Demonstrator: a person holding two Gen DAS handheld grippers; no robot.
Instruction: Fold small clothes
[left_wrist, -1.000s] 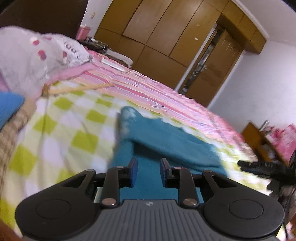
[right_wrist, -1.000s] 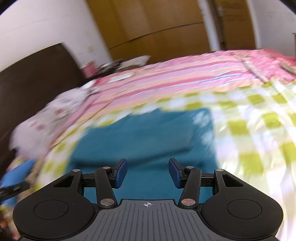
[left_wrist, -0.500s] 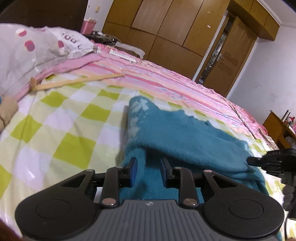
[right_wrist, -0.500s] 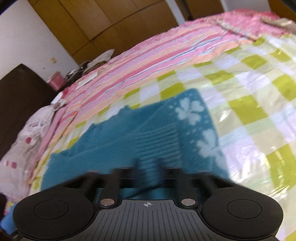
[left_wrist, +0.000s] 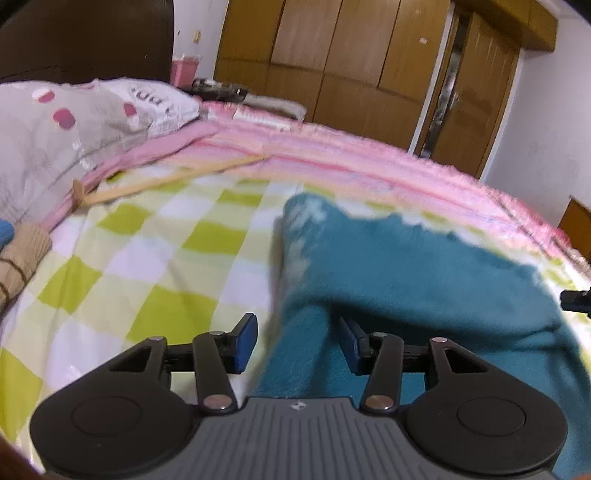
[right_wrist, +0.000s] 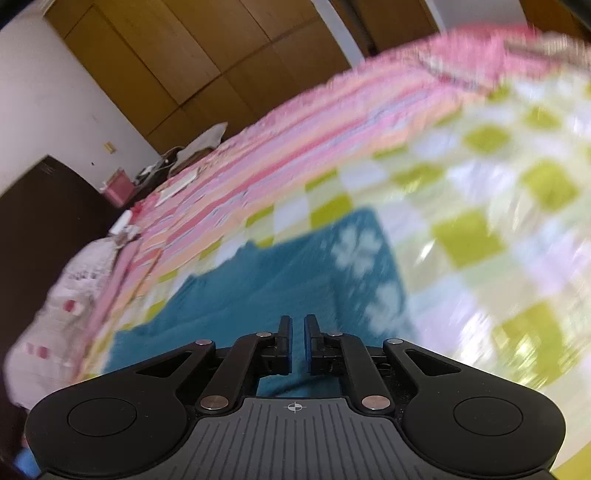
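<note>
Jaws of the left gripper (left_wrist: 299, 341), nearly together a second ago, are opening around a fold of the teal sweater (left_wrist: 406, 280) lying on the checked blanket (left_wrist: 147, 258); the right gripper (right_wrist: 298, 341) has gone from apart to almost together — whether it pinches cloth, I cannot tell. Beside the blanket — a grey pillow (left_wrist: 66, 133).

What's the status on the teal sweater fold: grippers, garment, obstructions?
Left gripper opening, sweater fold between the jaws. Right gripper nearly shut over teal sweater; grip unclear. Sweater partly folded on checkered sheet. Nothing blocking.
</note>
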